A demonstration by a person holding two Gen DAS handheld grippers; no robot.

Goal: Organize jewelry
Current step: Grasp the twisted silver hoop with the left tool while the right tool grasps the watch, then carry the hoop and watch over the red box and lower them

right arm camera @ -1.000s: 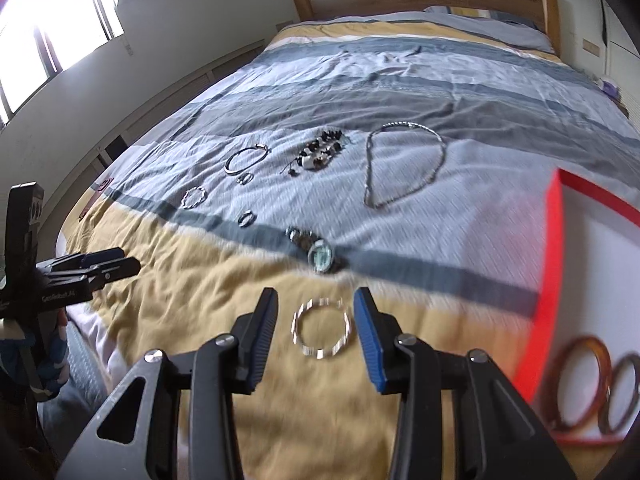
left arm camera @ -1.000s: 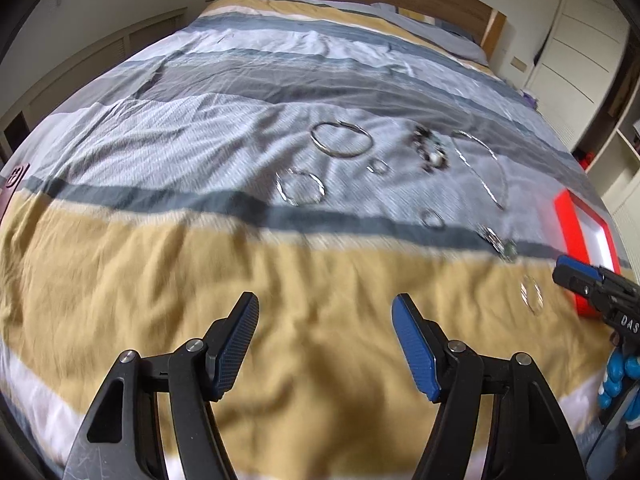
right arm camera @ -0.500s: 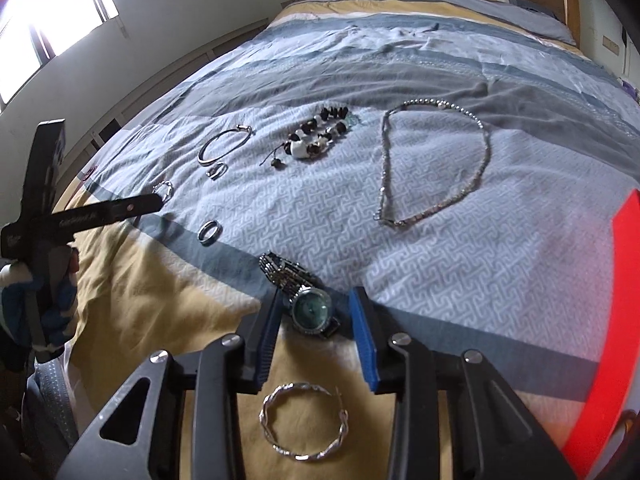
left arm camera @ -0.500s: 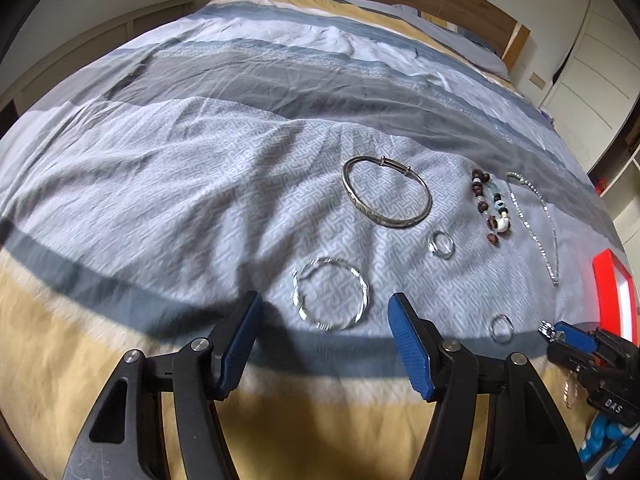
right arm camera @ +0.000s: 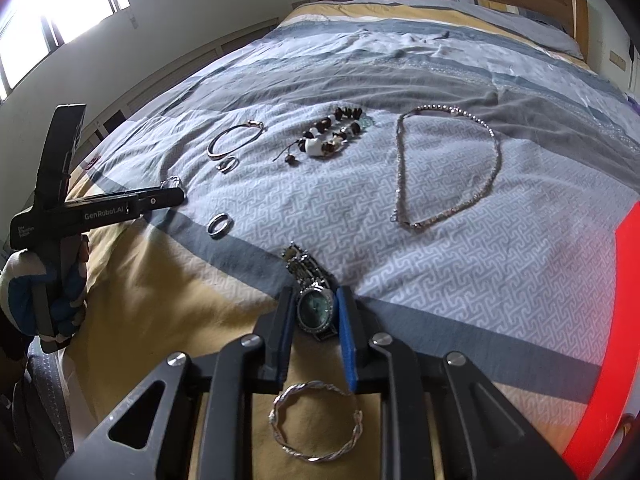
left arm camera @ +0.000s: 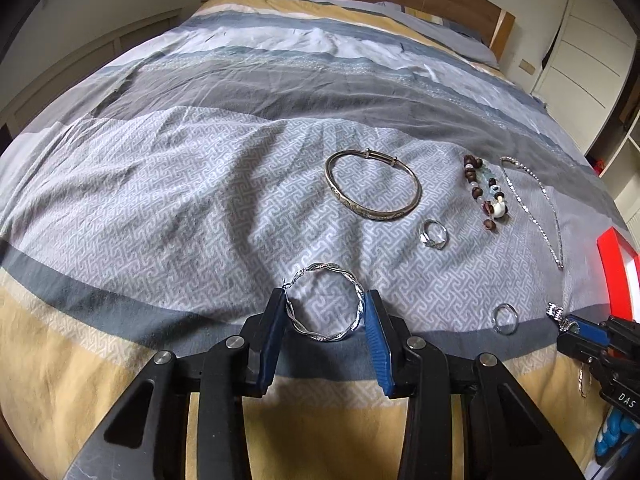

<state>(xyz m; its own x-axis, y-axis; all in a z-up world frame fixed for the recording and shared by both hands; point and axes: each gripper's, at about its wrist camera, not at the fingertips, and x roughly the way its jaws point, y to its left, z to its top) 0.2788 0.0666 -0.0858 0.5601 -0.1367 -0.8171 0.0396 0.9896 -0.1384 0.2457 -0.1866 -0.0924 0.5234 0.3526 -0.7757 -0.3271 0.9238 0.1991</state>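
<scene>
On the striped grey and yellow bedspread (left arm camera: 168, 184), a twisted silver hoop (left arm camera: 326, 306) is clamped by the left gripper (left arm camera: 325, 312), just closed; a green-faced silver watch (right arm camera: 315, 309), nearer the red box (right arm camera: 616, 320), is pinched in the right gripper (right arm camera: 314, 312), likewise just closed.

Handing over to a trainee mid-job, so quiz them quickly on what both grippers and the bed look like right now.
1. Which lies between the left gripper's fingers? A) twisted silver hoop bracelet; B) brown beaded bracelet; C) silver chain necklace.
2. True or false: the teal-faced silver wristwatch lies between the right gripper's fingers.
3. What colour is the flat box's rim at the striped bedspread's edge?
Key: 1 A. 2 True. 3 Red. Both grippers' fingers have just been closing around those pieces.
</scene>
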